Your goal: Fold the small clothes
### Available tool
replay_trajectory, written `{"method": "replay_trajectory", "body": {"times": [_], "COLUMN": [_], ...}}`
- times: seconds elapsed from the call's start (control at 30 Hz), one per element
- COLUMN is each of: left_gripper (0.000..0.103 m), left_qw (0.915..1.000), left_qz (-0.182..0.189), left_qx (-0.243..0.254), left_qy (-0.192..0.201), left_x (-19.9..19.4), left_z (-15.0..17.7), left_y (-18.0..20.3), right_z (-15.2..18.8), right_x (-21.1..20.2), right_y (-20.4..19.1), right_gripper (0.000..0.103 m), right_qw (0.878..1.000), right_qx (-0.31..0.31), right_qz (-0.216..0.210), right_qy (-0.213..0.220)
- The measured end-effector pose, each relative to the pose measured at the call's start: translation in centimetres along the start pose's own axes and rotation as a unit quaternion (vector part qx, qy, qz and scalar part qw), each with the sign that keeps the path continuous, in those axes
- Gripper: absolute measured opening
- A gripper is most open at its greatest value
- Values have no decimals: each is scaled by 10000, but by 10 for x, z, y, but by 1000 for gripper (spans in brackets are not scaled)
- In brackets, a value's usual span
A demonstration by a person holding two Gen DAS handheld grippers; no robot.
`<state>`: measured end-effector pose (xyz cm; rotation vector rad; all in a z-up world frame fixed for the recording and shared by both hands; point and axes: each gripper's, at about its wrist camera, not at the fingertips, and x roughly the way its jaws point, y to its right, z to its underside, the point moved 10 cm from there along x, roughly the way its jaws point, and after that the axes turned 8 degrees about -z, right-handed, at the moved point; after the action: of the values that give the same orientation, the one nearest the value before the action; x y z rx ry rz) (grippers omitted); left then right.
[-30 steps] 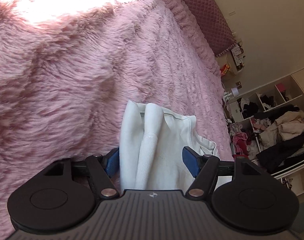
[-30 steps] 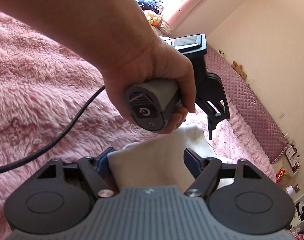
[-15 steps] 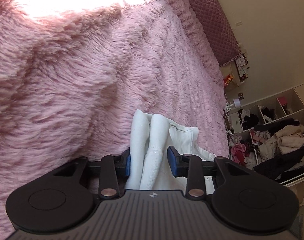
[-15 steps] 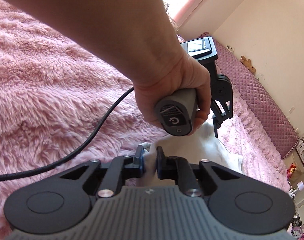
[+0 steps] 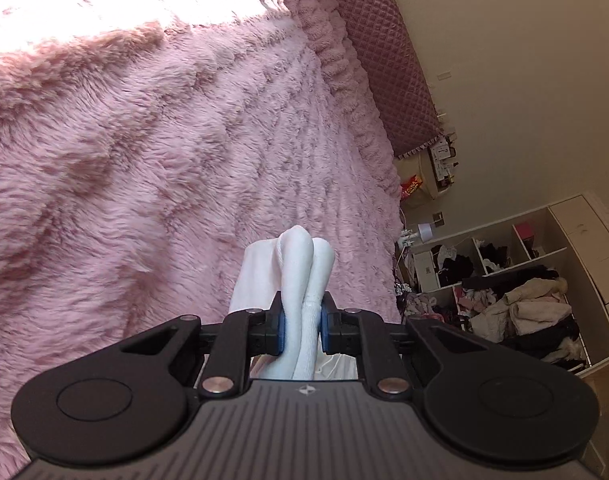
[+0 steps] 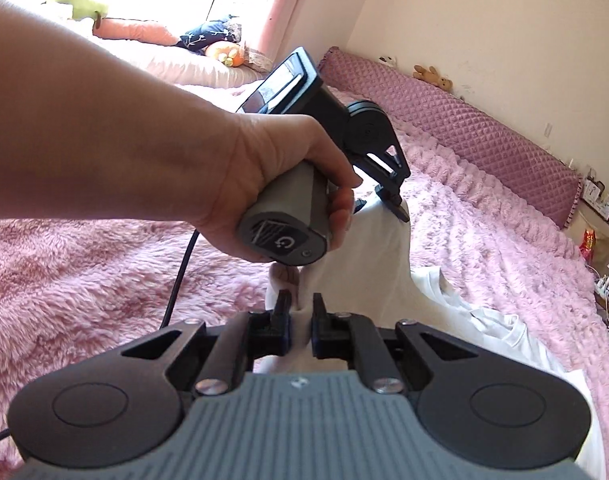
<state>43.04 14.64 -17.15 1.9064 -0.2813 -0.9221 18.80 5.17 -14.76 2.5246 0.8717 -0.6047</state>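
Here the left gripper (image 5: 301, 330) had its blue-padded jaws pinched tight on a bunched fold of the white garment (image 5: 300, 280), the cloth rising in two rounded ridges just beyond the pads. Likewise, the right gripper (image 6: 301, 326) was clamped on another pinch of the same garment (image 6: 384, 248), a narrow tuck of fabric squeezed between its fingertips. In the right wrist view the cloth ran up from that pinch to the tips of the left gripper (image 6: 398, 206), and the rest of it trailed to the right across the fluffy pink bedspread (image 6: 84, 272). The person's left hand (image 6: 280, 184) gripped the grey handle of that device, a black cable (image 6: 180, 280) hanging beneath it. Beyond the bedspread lay a quilted mauve headboard cushion (image 6: 464, 124) against the cream wall, with a small teddy bear (image 6: 432, 76) on top. In the left wrist view, open shelves (image 5: 516, 280) crowded with piled clothing stood off the bed's far edge.
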Motion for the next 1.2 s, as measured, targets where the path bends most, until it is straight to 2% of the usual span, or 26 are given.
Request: {"method": "replay_trajectory", "body": {"times": [0.1, 0.23, 0.43, 0.63, 0.8, 0.97, 1.2], "left_gripper": [16, 16, 16, 16, 16, 16, 16], "left_qw": [9996, 9994, 9986, 9930, 9898, 9832, 9786], "left_qz": [188, 309, 338, 134, 62, -206, -467], "left_qx": [-177, 96, 309, 1056, 1197, 1534, 1686], "left_qy": [-83, -123, -256, -522, -769, -966, -1082], "left_x": [9, 27, 66, 123, 165, 198, 230], "left_z": [10, 30, 66, 117, 156, 189, 220], "left_y": [21, 57, 106, 156, 169, 173, 168], "right_z": [-1, 7, 39, 81, 118, 160, 207], "right_x": [-22, -50, -95, -134, -155, -162, -154], "right_y": [24, 62, 141, 218, 262, 295, 316], "right_gripper": [3, 3, 3, 3, 3, 2, 2], "right_qw": [9996, 9983, 9924, 9805, 9695, 9590, 9493], "right_qx": [131, 215, 653, 1193, 1534, 1944, 2257], "right_qz": [155, 438, 1015, 1552, 1911, 2062, 2157], "right_qy": [174, 305, 245, 165, 52, -99, -359]}}
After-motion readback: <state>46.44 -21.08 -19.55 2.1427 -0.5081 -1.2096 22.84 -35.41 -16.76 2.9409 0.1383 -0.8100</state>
